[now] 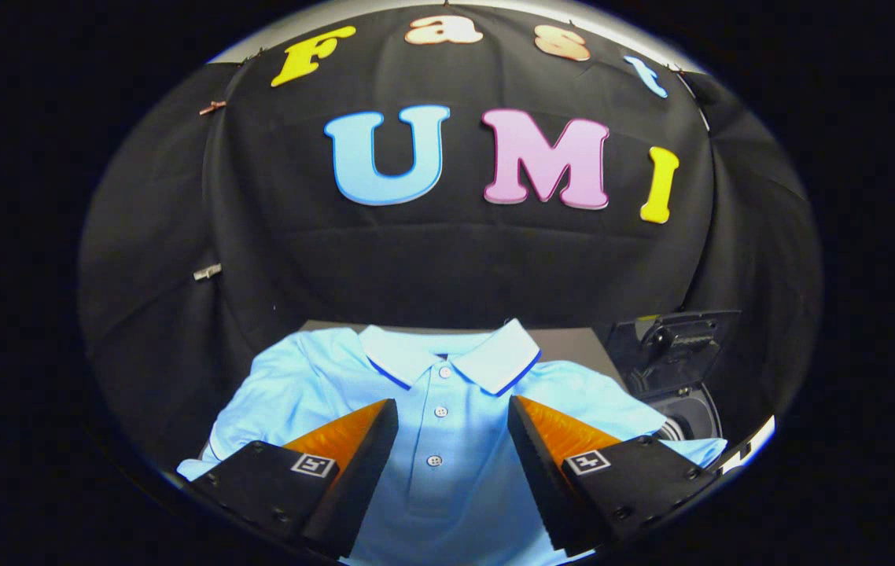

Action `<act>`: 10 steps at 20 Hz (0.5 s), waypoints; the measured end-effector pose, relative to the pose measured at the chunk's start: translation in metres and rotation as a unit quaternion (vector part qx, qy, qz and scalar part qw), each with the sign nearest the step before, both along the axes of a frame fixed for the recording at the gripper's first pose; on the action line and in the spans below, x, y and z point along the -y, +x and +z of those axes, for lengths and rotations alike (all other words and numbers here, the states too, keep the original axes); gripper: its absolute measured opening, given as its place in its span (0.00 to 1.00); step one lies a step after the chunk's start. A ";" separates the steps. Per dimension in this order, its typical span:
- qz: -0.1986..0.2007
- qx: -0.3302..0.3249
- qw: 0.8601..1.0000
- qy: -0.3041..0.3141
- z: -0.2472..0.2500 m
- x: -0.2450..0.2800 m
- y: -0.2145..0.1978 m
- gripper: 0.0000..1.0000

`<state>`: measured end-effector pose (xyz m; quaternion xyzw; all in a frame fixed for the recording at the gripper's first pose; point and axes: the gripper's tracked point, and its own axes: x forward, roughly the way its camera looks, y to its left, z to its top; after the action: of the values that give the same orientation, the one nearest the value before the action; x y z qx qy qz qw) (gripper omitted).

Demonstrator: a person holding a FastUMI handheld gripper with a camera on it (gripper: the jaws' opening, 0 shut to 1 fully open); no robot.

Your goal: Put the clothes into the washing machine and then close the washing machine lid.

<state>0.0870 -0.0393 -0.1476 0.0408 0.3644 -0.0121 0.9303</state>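
My gripper point(452, 420) hangs over the shirt with its two fingers point(361, 440) spread wide apart, pinching nothing. Between them I see the button placket of a light blue polo shirt point(447, 479), the lower two buttons sitting in the gap. Whether the fingers touch the cloth I cannot tell. The shirt lies flat, front up, spread across a dark table point(573, 346). Its white collar point(447, 358), edged with a darker blue line, lies just beyond my fingertips, near the table's far edge. One sleeve reaches toward the table's left edge, the other toward its right. Past that right sleeve, at the table's right edge, sits the washing machine point(683, 393) with its dark lid point(672, 346) standing raised and its round opening showing beneath. The shirt is outside the machine.
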 end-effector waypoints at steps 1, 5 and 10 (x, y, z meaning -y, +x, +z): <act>0.007 -0.030 1.000 -0.004 -0.015 -0.001 -0.003 0.92; 0.022 -0.084 0.996 -0.004 -0.020 0.001 -0.006 0.93; 0.028 -0.129 0.991 -0.003 -0.026 0.005 -0.005 0.76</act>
<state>0.0816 -0.0445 -0.1735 0.0261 0.4827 0.0078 0.8754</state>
